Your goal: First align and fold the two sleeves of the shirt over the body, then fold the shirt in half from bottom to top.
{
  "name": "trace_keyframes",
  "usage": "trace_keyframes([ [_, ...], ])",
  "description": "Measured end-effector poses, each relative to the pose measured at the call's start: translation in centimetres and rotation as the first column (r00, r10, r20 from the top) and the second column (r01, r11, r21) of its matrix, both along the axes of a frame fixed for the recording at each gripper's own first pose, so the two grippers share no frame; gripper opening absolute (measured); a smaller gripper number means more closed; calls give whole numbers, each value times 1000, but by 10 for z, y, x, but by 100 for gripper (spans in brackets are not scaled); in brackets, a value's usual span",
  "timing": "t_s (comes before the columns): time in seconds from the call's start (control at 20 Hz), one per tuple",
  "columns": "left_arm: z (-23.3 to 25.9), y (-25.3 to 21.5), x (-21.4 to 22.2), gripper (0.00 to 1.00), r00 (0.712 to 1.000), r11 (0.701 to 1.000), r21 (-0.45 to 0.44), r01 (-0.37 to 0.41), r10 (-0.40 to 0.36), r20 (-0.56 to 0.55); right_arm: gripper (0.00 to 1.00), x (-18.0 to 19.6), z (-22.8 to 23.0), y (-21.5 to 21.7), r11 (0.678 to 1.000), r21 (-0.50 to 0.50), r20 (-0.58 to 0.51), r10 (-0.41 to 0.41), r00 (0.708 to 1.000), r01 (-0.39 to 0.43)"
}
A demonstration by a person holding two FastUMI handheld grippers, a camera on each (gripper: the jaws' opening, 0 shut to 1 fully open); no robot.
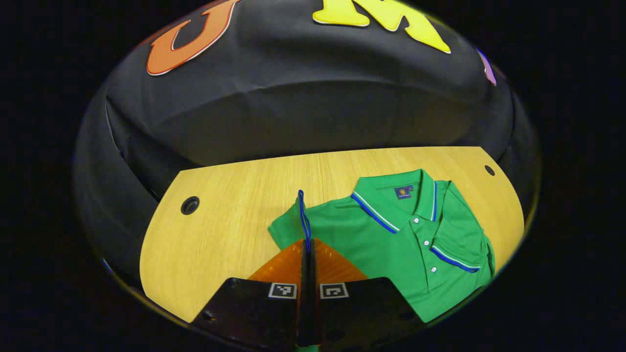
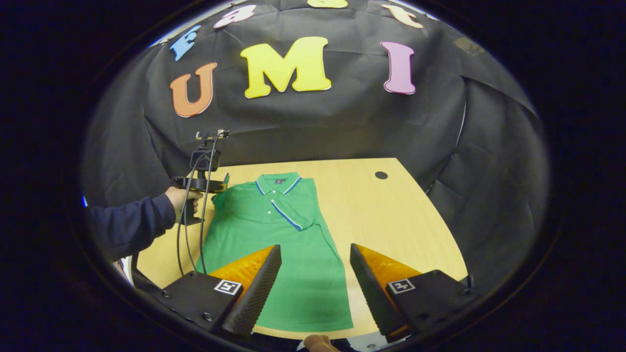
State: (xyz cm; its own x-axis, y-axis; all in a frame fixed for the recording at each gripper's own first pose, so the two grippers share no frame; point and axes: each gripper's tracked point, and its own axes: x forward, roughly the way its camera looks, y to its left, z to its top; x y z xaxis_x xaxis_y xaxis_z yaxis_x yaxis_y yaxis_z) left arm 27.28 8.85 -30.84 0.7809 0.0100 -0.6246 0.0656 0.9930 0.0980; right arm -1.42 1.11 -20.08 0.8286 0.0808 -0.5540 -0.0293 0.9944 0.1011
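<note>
In the left gripper view, the left gripper (image 1: 308, 247) is pressed together on the striped cuff of a sleeve (image 1: 304, 217), which stands up from between its fingers. The green shirt (image 1: 391, 249) lies on the table (image 1: 230, 220) beyond and to the right of that cuff, collar (image 1: 391, 200) toward the booth wall, with the other sleeve (image 1: 457, 252) folded over the body.

In the right gripper view, the right gripper (image 2: 315, 274) is spread wide above the shirt's (image 2: 288, 264) lower half, touching nothing. A hand (image 2: 182, 198) holds the left gripper (image 2: 222, 185) at the shirt's far left shoulder.
</note>
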Motion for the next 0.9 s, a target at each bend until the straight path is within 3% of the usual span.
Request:
trace_keyframes([
  [0.75,-34,-82,-24,3,986,987,43,155,-152,-63,91,-10,-24,-20,998,25,-53,-62,997,63],
  [0.9,-42,-108,-37,3,969,975,-42,218,-221,-106,92,-8,-22,-25,996,32,-49,-79,996,80],
])
